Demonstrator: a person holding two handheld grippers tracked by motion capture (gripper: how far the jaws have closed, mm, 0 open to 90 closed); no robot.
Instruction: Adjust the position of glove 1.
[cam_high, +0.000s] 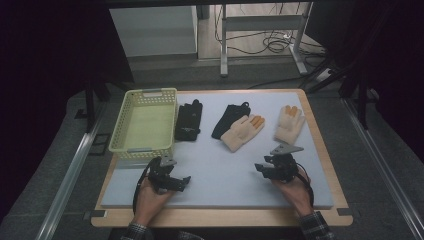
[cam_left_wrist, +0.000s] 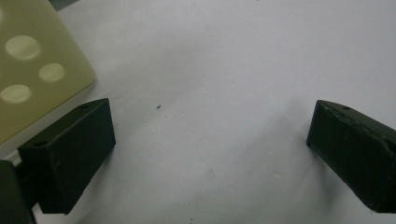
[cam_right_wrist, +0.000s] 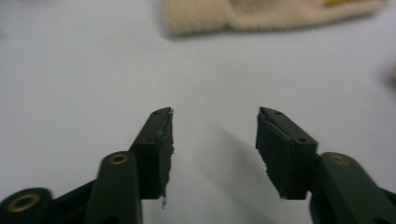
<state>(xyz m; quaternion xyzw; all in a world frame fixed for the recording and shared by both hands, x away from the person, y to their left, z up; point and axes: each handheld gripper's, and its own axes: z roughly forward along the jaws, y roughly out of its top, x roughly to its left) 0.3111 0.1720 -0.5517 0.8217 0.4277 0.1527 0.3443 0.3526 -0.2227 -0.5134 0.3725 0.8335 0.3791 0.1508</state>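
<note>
Four gloves lie in a row at the back of the pale mat (cam_high: 220, 175). A black glove (cam_high: 188, 120) rests beside the basket. A second black glove (cam_high: 228, 118) lies partly under a cream glove (cam_high: 241, 131) with orange fingertips. Another cream glove (cam_high: 289, 122) sits at the right. My left gripper (cam_high: 176, 180) rests low on the mat near the basket's front corner, jaws wide open (cam_left_wrist: 210, 149) over bare mat. My right gripper (cam_high: 266, 168) hovers in front of the cream gloves, jaws partly apart (cam_right_wrist: 215, 135) with nothing between them. A cream glove's cuff (cam_right_wrist: 261, 16) lies ahead.
A pale yellow perforated basket (cam_high: 120, 127) stands at the mat's back left; its corner (cam_left_wrist: 37, 70) is close to my left jaw. The mat lies on a wooden board (cam_high: 225, 217). Table legs and cables (cam_high: 270, 42) are beyond the far edge.
</note>
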